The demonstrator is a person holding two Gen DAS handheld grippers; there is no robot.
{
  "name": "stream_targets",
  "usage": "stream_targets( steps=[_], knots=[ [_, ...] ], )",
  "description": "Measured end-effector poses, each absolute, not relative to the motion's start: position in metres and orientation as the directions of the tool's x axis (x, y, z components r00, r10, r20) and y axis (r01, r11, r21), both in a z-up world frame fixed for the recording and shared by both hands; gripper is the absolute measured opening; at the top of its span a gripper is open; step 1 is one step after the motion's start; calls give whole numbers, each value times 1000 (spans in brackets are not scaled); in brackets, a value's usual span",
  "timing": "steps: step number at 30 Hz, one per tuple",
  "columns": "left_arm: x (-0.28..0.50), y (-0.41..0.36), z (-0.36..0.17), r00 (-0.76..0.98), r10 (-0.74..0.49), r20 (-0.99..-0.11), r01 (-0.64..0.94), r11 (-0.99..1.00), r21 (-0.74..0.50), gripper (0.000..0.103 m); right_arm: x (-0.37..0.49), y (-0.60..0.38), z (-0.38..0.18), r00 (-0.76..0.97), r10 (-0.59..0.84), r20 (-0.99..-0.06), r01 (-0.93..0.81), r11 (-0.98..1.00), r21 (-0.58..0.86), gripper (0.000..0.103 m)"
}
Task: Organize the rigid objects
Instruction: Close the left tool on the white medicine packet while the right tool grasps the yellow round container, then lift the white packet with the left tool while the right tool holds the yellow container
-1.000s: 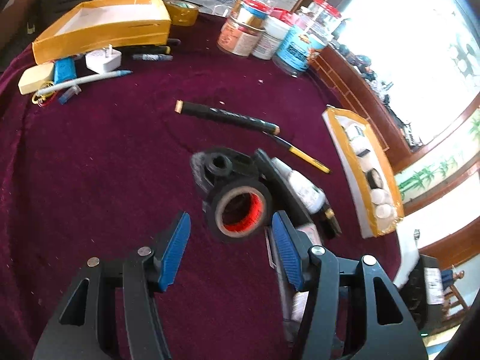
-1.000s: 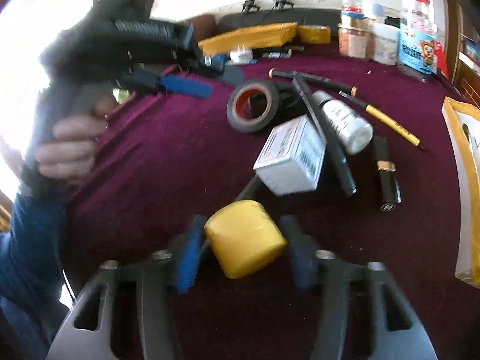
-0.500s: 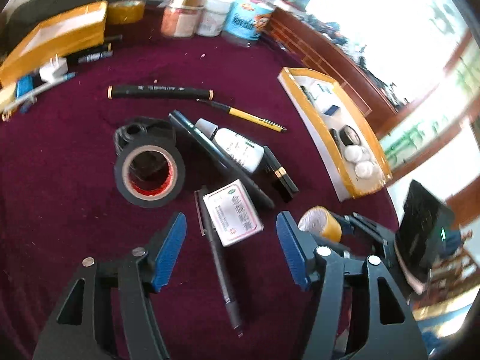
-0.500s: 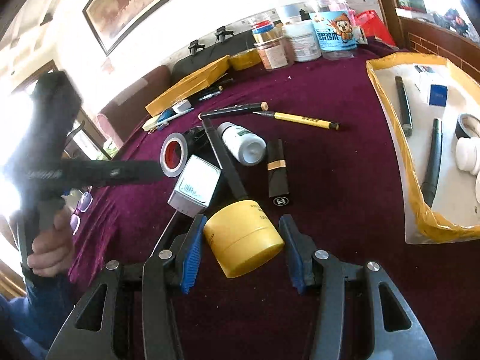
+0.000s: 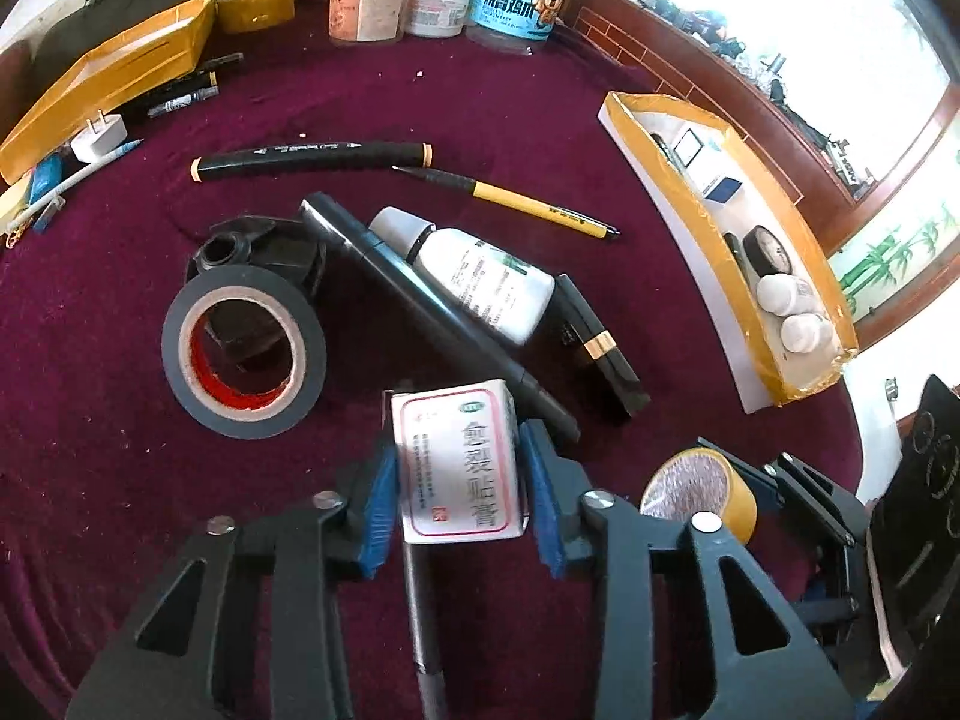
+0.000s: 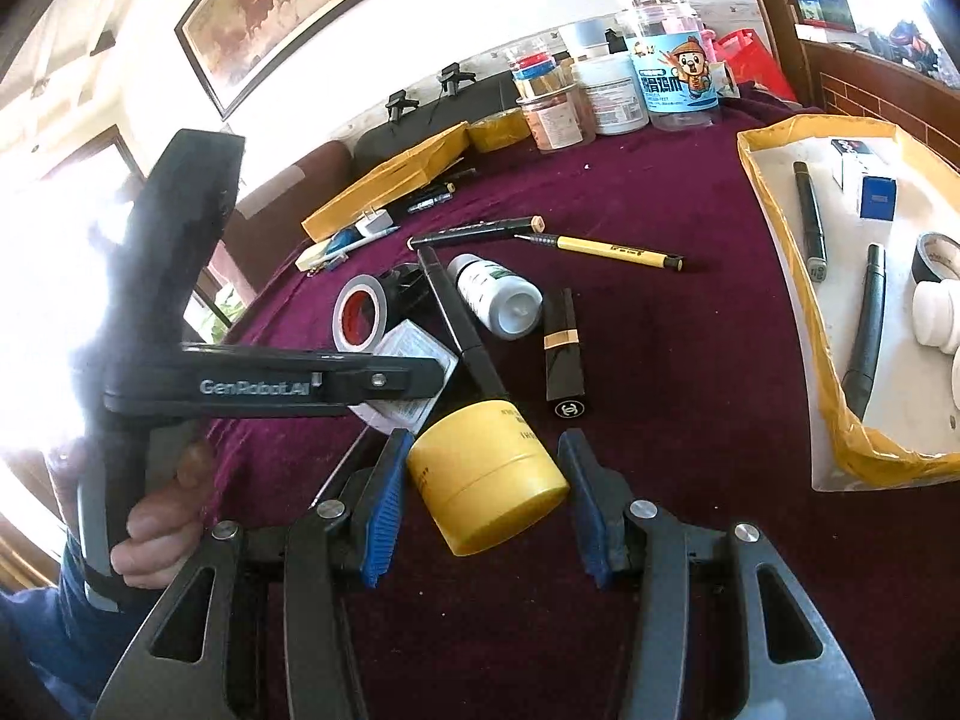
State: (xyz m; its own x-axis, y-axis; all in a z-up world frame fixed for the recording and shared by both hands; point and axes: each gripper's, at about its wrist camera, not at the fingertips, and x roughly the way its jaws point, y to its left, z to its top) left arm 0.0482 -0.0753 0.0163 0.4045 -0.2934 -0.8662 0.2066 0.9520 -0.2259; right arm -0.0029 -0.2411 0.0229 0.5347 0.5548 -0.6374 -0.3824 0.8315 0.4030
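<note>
Left gripper [image 5: 459,498] has just been closing – its blue pads sit against both sides of the white box [image 5: 459,459], so it is clamped on it, box at the near edge of the table [image 5: 90,420]. Right gripper [image 6: 480,498] is clamped on the yellow jar [image 6: 486,474], raised just off the cloth near the right-hand tray [image 6: 840,438].

Progress, as I judge it: roughly half done. The right-hand tray at the table's right edge already holds 2 dark pens, 1 blue-and-white box, 1 tape roll and 2 or 3 white caps or jars – I cannot count those exactly.

Left loose mid-table:
- 1 black tape roll [image 5: 243,354]
- 1 black lumpy part [image 5: 258,243] behind it, type unclear
- 1 white bottle [image 5: 474,276]
- 1 lipstick [image 5: 600,348]
- 1 yellow pencil [image 5: 528,204]
- 2 black markers – 1 long one [image 5: 312,159] and 1 thick one [image 5: 432,318] lying under the bottle
- 1 thin pen [image 5: 420,606] under the white box

Far-left corner: a second tray [image 5: 114,84] with a charger plug [image 5: 99,135], a couple of pens and some small bits beside it, not in it. 4 jars stand along the far edge.
</note>
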Motion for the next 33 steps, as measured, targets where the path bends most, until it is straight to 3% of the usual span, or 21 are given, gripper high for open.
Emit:
stream_targets(
  steps=[12, 17, 22, 30, 33],
  knots=[
    [0, -1, 49, 479, -319, -818, 142, 947, -287, 32, -3, -239, 22, 520, 563, -643, -391, 826, 406, 44],
    [-20, 28, 30, 471, -228, -852, 47, 971, -234, 32, 0, -237, 21, 509, 557, -656, -391, 829, 401, 44],
    [-21, 40, 9, 474, -254, -843, 29, 961, -274, 32, 0, -236, 20, 516, 542, -664, -375, 839, 394, 44],
    [-16, 28, 2, 530, -209, -822, 56, 976, -212, 32, 0, -237, 19, 513, 534, -672, -362, 844, 395, 44],
    [-15, 32, 3, 543, -236, -805, 62, 968, -242, 32, 1, -237, 18, 507, 536, -675, -359, 843, 400, 44]
  ],
)
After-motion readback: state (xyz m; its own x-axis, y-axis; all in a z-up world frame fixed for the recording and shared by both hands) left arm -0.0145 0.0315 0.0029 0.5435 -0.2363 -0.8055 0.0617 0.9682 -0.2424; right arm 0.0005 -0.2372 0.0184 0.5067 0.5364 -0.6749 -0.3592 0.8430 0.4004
